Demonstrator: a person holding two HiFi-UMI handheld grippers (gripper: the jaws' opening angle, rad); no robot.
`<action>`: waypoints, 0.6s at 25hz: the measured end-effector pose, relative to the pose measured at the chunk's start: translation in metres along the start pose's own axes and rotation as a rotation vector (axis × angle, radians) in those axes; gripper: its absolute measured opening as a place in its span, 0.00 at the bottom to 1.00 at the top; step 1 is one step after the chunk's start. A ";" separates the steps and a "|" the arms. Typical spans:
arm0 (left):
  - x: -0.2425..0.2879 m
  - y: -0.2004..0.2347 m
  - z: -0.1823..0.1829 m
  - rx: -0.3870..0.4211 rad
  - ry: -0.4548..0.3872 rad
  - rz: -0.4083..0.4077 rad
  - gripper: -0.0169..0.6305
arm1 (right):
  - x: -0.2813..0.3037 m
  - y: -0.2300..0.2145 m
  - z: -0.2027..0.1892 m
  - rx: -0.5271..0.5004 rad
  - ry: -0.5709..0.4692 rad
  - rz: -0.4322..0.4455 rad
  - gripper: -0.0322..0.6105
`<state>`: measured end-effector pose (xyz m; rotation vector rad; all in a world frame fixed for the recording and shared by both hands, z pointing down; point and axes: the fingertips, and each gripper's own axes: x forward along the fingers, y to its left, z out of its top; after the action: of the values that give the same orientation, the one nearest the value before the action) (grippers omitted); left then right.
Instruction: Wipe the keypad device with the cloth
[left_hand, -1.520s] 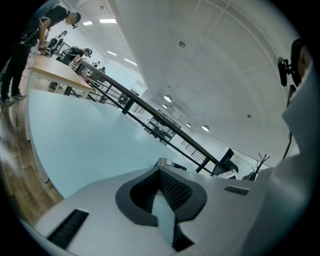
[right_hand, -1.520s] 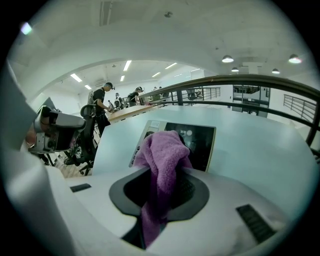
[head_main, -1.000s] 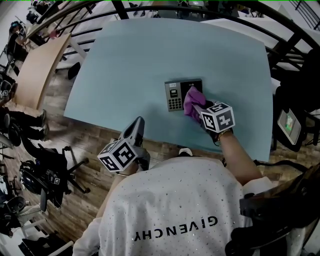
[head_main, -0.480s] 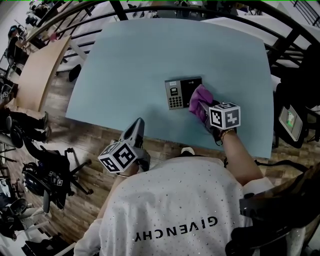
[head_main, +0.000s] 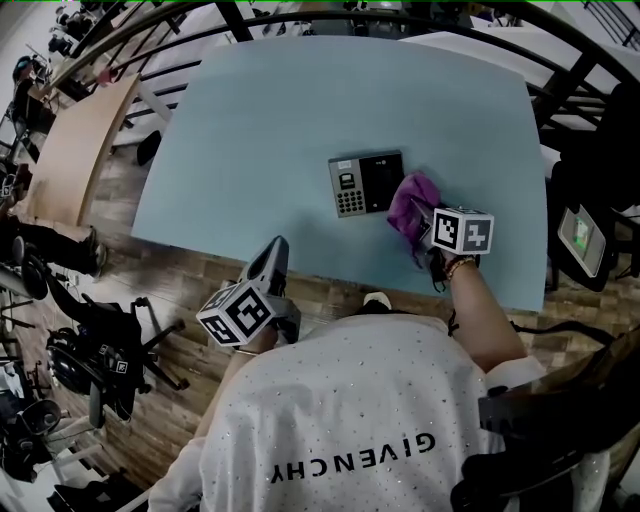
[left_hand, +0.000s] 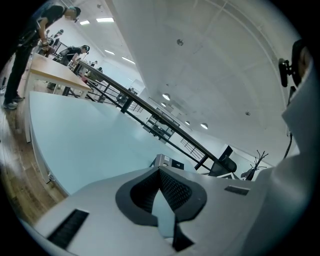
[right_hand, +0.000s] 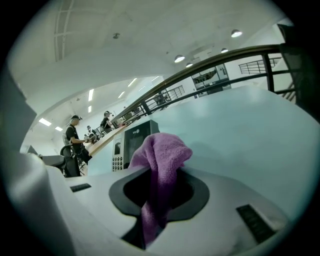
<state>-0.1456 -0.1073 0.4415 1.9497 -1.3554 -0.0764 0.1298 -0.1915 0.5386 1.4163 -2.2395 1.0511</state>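
The keypad device (head_main: 366, 183) lies flat on the pale blue table (head_main: 300, 120), grey keypad part to the left, black panel to the right. My right gripper (head_main: 420, 222) is shut on a purple cloth (head_main: 409, 203), which hangs just off the device's right edge. In the right gripper view the cloth (right_hand: 159, 172) bunches up between the jaws, with the device (right_hand: 131, 144) behind it to the left. My left gripper (head_main: 272, 262) hovers at the table's near edge, shut with nothing in it. The left gripper view shows the device (left_hand: 167, 162) far off.
Black railings (head_main: 300, 20) run past the table's far side. A wooden table (head_main: 70, 140) and office chairs (head_main: 90, 350) stand at the left, where people work in the distance. A dark chair (head_main: 590, 240) stands at the right.
My right gripper has slid the purple cloth rightwards, from on top of the device's black panel to just beyond its right edge. The left gripper has stayed where it was.
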 end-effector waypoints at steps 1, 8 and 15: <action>0.001 -0.001 -0.001 0.001 0.003 -0.004 0.03 | -0.001 -0.003 0.000 0.032 -0.005 -0.006 0.16; 0.008 -0.005 -0.005 -0.002 0.012 -0.020 0.03 | -0.013 -0.008 0.009 0.139 -0.067 0.016 0.16; 0.010 -0.008 -0.006 -0.003 0.012 -0.032 0.03 | -0.010 0.053 0.019 0.004 -0.100 0.239 0.15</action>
<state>-0.1320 -0.1105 0.4444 1.9667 -1.3164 -0.0815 0.0906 -0.1848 0.4975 1.2508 -2.5292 1.0776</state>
